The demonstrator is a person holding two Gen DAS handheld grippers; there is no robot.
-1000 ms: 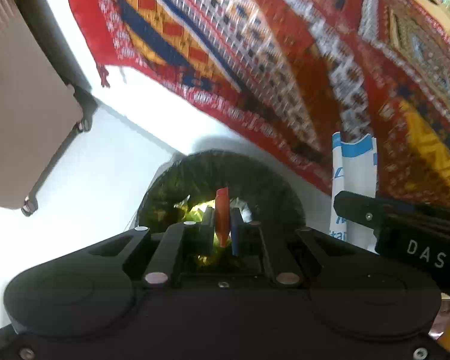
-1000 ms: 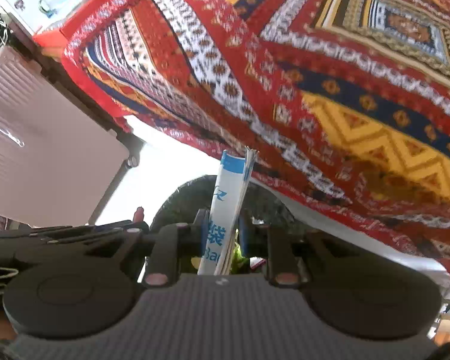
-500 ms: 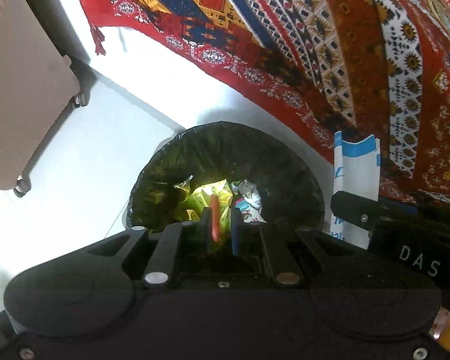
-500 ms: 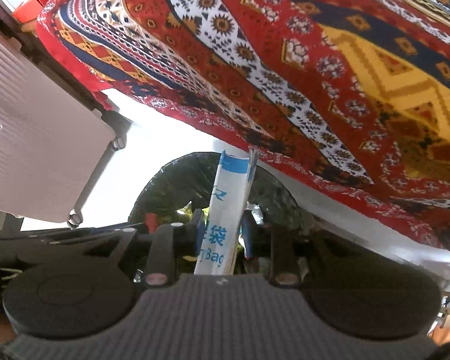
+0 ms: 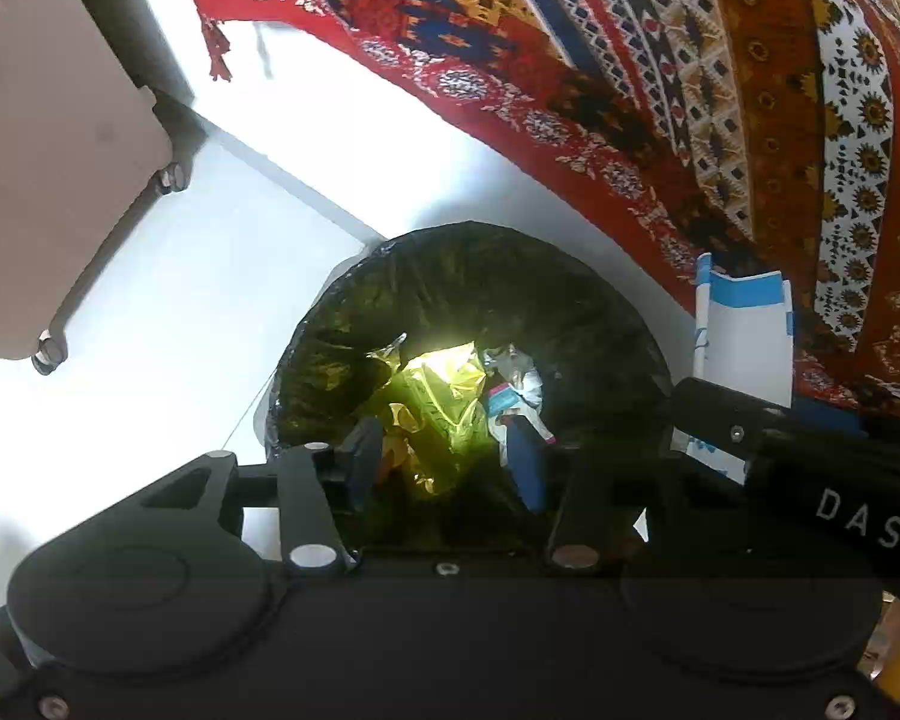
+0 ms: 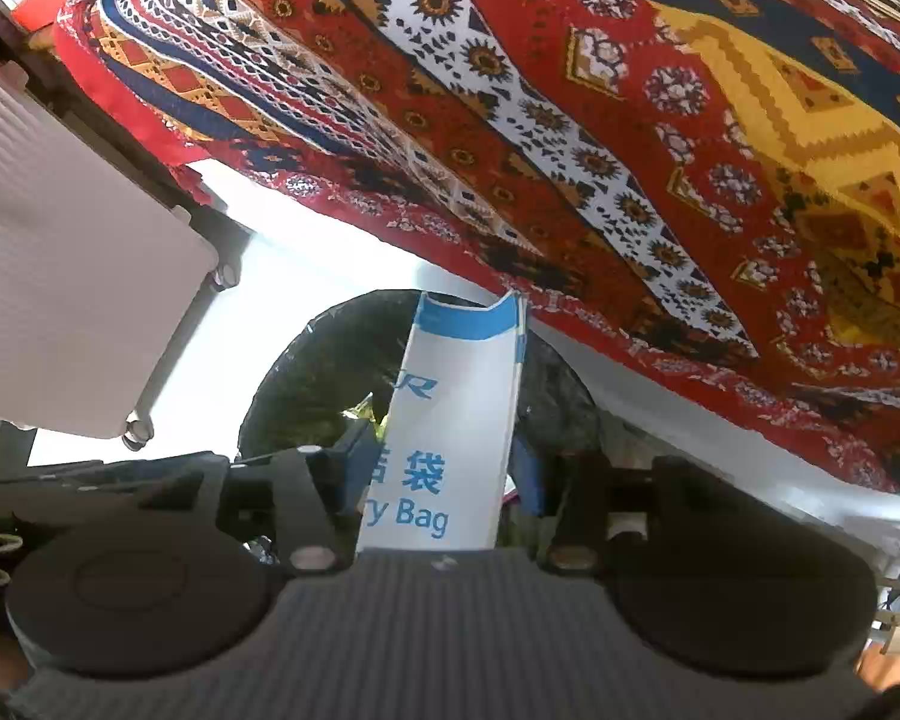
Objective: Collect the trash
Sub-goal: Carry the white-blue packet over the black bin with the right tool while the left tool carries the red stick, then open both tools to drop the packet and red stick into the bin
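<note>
Currently: white-and-blue paper bag (image 6: 450, 432), flat, light, easily creased; stands between the opening jaws of the right claw (image 6: 444, 468), over the black-lined trash bin (image 6: 306, 384); best taken by its flat faces; left claw (image 5: 444, 456) opening, nothing between its jaws, above yellow wrapper (image 5: 444, 396); patterned cloth (image 6: 570, 120) beyond.

Patterned red cloth (image 5: 660, 60) hanging over white floor (image 5: 150, 324), beige wheeled suitcase (image 6: 60, 276) beside it
</note>
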